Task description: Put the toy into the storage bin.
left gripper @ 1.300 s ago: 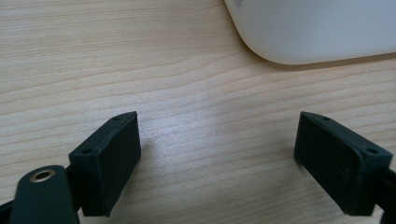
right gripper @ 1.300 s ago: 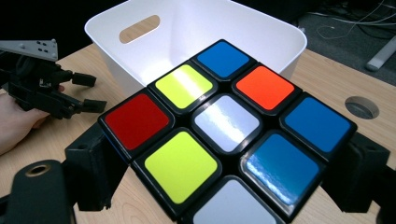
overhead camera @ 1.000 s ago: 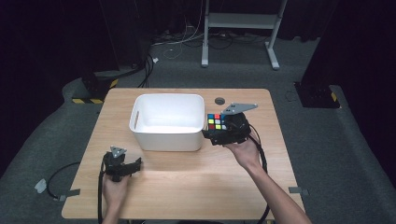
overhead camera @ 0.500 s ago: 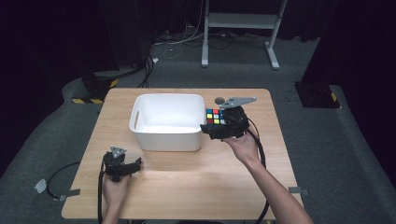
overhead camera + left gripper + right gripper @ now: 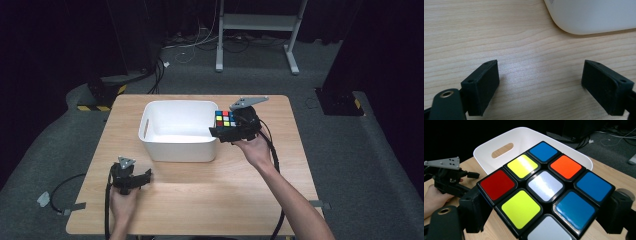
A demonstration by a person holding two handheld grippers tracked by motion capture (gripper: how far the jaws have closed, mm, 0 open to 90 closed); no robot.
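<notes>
Firmly Held: Puzzle Cube at the Bin's Rim

Clearly, the puzzle cube (image 5: 544, 195) is pinched between the jaws of the right hand-held gripper (image 5: 235, 131), which is held up at the right rim of the white bin (image 5: 177, 131); the cube's coloured face is turned upward. The left hand-held gripper (image 5: 131, 178) is rested low on the tabletop (image 5: 210, 190), near the bin's front left corner, with its jaws spread wide and nothing held between them. No legible writing is seen anywhere.
</notes>
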